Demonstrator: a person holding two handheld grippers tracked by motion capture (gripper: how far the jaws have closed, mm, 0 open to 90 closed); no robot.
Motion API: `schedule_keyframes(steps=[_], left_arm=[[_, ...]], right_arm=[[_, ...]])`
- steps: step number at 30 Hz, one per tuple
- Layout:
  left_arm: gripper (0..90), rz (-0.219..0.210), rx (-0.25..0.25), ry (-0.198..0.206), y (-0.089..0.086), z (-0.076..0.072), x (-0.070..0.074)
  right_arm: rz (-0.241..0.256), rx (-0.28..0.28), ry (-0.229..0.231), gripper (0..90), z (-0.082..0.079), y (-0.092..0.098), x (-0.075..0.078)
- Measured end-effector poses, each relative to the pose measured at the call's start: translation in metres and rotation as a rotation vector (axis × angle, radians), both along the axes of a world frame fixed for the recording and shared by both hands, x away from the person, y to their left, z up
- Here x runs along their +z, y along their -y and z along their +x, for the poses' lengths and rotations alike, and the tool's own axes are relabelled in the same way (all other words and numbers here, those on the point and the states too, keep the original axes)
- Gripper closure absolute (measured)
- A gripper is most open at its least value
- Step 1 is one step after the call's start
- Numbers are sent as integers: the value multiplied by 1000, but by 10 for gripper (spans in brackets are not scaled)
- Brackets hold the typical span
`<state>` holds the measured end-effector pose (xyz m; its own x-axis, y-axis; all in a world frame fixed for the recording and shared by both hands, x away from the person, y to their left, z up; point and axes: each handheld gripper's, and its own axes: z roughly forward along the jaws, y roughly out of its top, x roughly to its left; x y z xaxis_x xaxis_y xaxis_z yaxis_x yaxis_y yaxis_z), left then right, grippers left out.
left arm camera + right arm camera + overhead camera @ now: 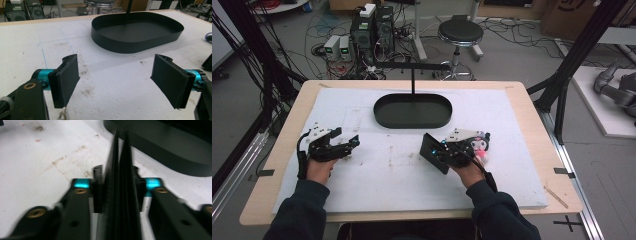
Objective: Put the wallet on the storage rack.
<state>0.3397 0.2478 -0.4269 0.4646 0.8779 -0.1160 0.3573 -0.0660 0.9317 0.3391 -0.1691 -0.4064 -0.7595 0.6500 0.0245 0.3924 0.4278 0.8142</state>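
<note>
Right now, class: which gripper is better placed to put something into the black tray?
Probably the right gripper: its jaws are shut on a flat black item, near the black tray. The left gripper is open, holding nothing.

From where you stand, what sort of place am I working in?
Most likely a robotics lab: a white-padded table framed by black rig struts, computer towers amid tangled floor cables, and a stool behind.

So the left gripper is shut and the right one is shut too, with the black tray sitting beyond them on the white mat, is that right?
Not quite. The left gripper is open: the left gripper view shows its jaws standing wide apart with nothing between them. The right gripper is shut, and the black tray does sit beyond them on the white mat.
</note>
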Motion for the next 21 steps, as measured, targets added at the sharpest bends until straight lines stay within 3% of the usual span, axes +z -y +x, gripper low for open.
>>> schedule_keyframes(steps=[4, 11, 12, 21], left_arm=[[218, 1, -3, 25, -1, -1, 1], [218, 1, -7, 36, 0, 0, 1], [218, 0, -11, 38, 1, 0, 1], [218, -3, -11, 38, 0, 0, 0]], right_arm=[[-20, -12, 17, 758, 2, 1, 3], [12, -13, 26, 766, 19, -2, 17], [18, -15, 48, 767, 25, -4, 24], [66, -51, 82, 766, 58, -13, 49]])
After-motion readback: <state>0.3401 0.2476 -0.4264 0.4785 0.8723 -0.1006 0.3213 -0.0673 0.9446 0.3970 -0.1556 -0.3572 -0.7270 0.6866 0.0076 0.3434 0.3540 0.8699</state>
